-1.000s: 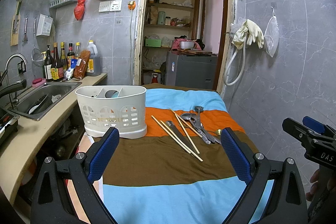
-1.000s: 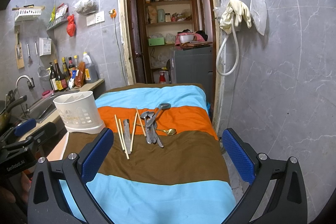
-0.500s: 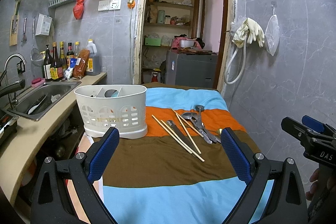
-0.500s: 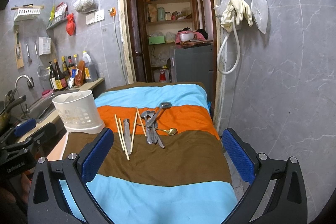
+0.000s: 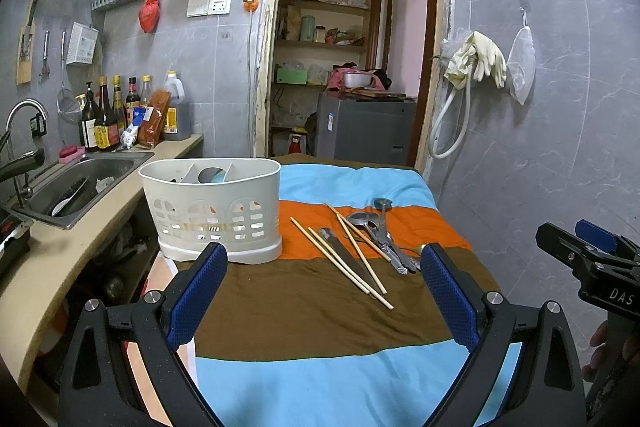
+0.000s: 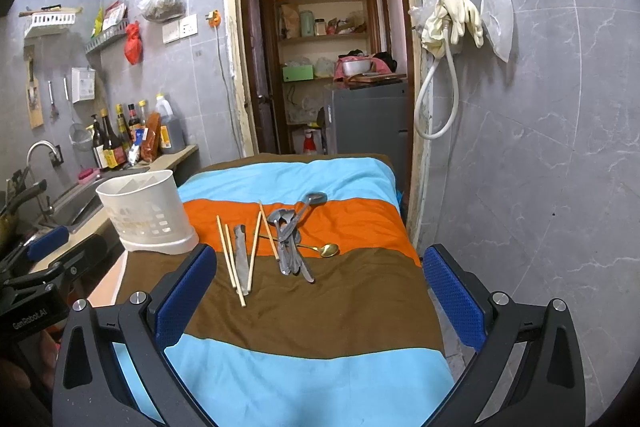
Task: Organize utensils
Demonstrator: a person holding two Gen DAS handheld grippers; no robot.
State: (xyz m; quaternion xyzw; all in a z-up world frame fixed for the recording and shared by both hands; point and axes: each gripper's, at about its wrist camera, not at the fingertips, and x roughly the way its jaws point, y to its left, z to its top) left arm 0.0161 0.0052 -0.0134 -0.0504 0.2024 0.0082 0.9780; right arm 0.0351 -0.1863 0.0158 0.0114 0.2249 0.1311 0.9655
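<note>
A white slotted utensil holder (image 5: 214, 209) (image 6: 146, 213) with dividers stands at the left of a striped cloth. To its right lie several wooden chopsticks (image 5: 340, 259) (image 6: 232, 259), a dark knife (image 5: 344, 259) (image 6: 240, 253), a bunch of steel spoons (image 5: 380, 231) (image 6: 292, 239) and a gold spoon (image 6: 326, 249). My left gripper (image 5: 324, 291) hovers open over the brown stripe, short of the utensils. My right gripper (image 6: 316, 299) is open too, nearer than the spoons, holding nothing. Each gripper shows at the edge of the other's view.
The cloth-covered table (image 5: 320, 379) is narrow, with a tiled wall (image 6: 540, 187) close on the right. A counter with a sink (image 5: 80, 183) and bottles (image 5: 108, 115) runs along the left. A doorway (image 6: 332, 67) opens behind the table's far end.
Almost nothing moves. Both views drift very slightly; the utensils and holder stay put and both grippers remain open.
</note>
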